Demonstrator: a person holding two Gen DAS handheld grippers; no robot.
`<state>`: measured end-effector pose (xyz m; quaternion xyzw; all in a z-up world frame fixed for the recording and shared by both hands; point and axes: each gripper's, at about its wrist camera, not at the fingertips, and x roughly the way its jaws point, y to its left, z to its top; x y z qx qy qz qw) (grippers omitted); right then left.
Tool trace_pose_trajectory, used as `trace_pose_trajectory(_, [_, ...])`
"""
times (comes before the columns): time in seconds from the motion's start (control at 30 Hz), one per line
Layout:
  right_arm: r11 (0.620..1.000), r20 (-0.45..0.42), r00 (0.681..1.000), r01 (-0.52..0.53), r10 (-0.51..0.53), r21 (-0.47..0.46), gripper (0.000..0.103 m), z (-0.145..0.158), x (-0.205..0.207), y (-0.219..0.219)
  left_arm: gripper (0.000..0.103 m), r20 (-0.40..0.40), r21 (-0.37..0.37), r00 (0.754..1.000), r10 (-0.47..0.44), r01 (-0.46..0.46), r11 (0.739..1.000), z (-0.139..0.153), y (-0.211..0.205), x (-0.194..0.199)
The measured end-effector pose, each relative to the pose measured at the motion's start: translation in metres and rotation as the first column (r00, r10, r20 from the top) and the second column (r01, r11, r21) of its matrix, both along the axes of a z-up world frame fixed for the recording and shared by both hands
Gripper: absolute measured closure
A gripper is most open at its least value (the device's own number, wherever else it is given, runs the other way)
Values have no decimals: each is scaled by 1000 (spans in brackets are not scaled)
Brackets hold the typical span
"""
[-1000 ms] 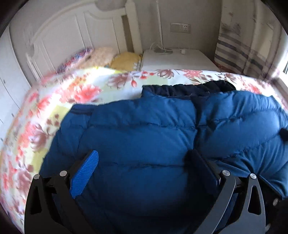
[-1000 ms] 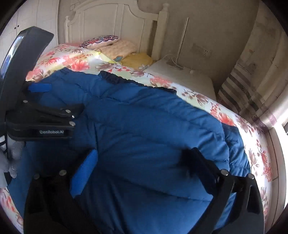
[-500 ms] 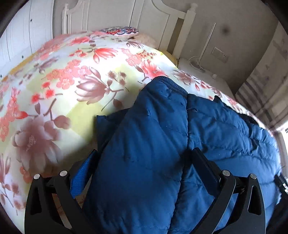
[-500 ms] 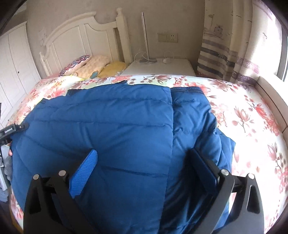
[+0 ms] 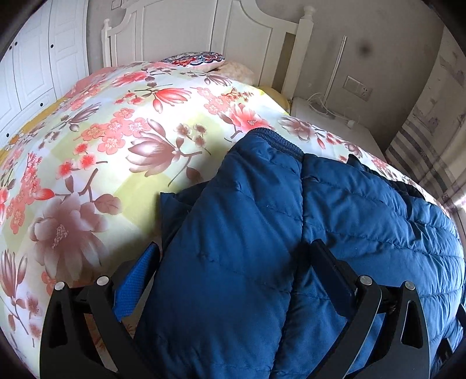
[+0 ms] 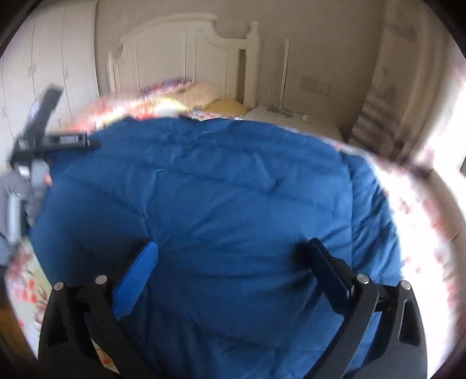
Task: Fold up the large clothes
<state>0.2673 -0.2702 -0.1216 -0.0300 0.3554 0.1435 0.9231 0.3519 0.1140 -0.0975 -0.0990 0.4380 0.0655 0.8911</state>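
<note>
Here both grippers gape over the blue jacket [image 5: 335, 210]; only the blurred right view shows, seemingly, the left gripper [image 6: 46, 140].

The blue padded jacket [image 5: 291, 233] is taking up the near right part of the bed, bulging between the left gripper's [image 5: 233, 262] spread fingers. The flowered bedspread [image 5: 102, 145] to its left is lying bare as far as the pillows [image 5: 198, 59] and headboard [image 5: 180, 26]. A nightstand [image 5: 335, 122] with cables is blocking the far right corner.
</note>
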Motion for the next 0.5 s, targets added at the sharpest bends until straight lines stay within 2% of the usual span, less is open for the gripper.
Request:
trace_pose_trajectory(0.17, [998, -22, 998, 58, -58, -25, 3, 6, -5, -17, 4, -17, 16, 1000, 7, -7, 1000, 3, 0, -1])
trace_pose_trajectory(0.2, [995, -25, 995, 91, -92, -31, 3, 6, -7, -25, 6, -21, 46, 999, 27, -26, 999, 11, -3, -9])
trace_pose_trajectory(0.23, [993, -39, 992, 117, -118, -21, 3, 6, -9, -34, 6, 21, 39, 1000, 21, -22, 999, 24, -9, -25])
trace_pose_trajectory(0.3, [986, -53, 984, 168, -168, -7, 3, 8, -15, -49, 5, 118, 2, 992, -50, 51, 999, 48, -28, -55])
trace_pose_trajectory(0.37, [981, -43, 980, 194, -194, -4, 3, 13, -27, -56, 5, 144, 32, 981, -130, 127, 991, 59, -55, -76])
trace_pose_trajectory(0.43, [982, -44, 982, 187, -186, 34, 3, 19, -43, -62, 5, 132, 112, 958, -256, 242, 964, 58, -93, -94])
trace_pose_trajectory(0.47, [981, -53, 983, 179, -175, 79, 3, 21, -51, -65, 5, 111, 152, 954, -280, 262, 953, 53, -103, -97])
trace_pose_trajectory(0.5, [973, -71, 986, 164, -154, 164, 3, 24, -63, -71, 5, 86, 187, 951, -296, 276, 943, 46, -112, -98])
